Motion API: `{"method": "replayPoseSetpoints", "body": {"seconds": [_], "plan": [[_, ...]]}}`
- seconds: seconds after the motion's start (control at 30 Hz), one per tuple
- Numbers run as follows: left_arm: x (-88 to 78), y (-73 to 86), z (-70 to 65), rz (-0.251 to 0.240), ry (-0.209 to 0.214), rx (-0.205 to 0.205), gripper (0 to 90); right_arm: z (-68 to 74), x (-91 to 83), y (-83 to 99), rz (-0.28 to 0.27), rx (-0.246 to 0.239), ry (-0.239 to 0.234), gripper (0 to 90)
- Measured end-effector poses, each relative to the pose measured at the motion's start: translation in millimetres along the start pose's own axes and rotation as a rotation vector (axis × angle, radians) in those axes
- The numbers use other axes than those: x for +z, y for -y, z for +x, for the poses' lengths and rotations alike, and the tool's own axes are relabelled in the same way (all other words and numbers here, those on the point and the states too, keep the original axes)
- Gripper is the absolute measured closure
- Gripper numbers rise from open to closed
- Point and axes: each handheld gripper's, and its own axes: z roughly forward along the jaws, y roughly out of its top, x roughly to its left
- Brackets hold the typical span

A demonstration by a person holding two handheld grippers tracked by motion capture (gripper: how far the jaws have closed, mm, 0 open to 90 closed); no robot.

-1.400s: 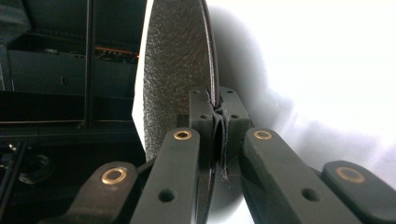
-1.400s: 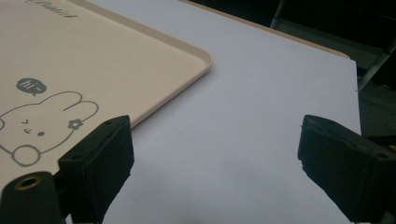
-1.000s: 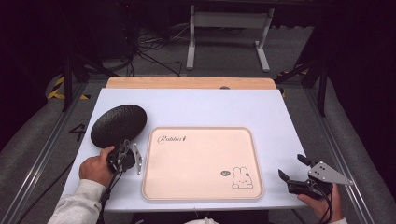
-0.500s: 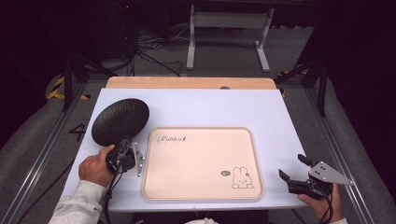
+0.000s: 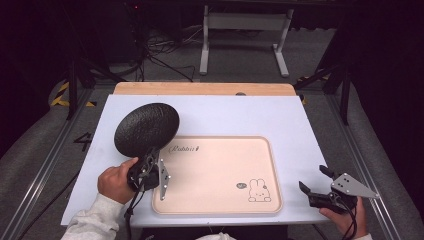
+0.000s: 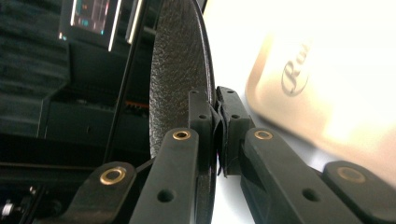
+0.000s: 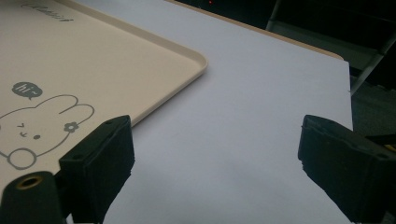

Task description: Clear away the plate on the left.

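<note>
A black textured plate (image 5: 146,127) is lifted off the table and tilted, hanging over the top left corner of the beige tray (image 5: 220,200). My left gripper (image 5: 150,157) is shut on the plate's near rim. In the left gripper view the plate (image 6: 180,70) stands edge-on, its rim pinched between the jaws of the left gripper (image 6: 217,114). My right gripper (image 5: 315,182) rests open at the table's near right corner, nothing between its jaws. The right gripper view shows the right gripper (image 7: 215,154) over bare table beside the tray's corner (image 7: 187,63).
The tray bears a rabbit drawing (image 5: 259,191) and lies in the middle of the white tabletop (image 5: 250,112). A wooden board edge (image 5: 200,88) runs along the far side. Metal frame rails (image 5: 360,155) flank the table; cables and stand legs lie on the floor beyond.
My left gripper has raised the black plate off the table and carried it right, toward the tray, tilting it up. The right gripper has kept still.
</note>
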Motion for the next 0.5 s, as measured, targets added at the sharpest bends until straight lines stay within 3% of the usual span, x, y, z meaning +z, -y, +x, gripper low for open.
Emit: {"method": "replayPoseSetpoints", "body": {"seconds": [0.3,0.5], "plan": [[-7.4,-23.5,-4.9,-0.073,0.027,0.032,86.0,-1.5,-1.4,0.6,-0.004,0.01,0.005,11.4],[-12.6,-43.2,-12.4,-0.127,0.04,0.079,86.1,-1.7,-2.6,0.9,-0.005,0.016,0.005,11.4]]}}
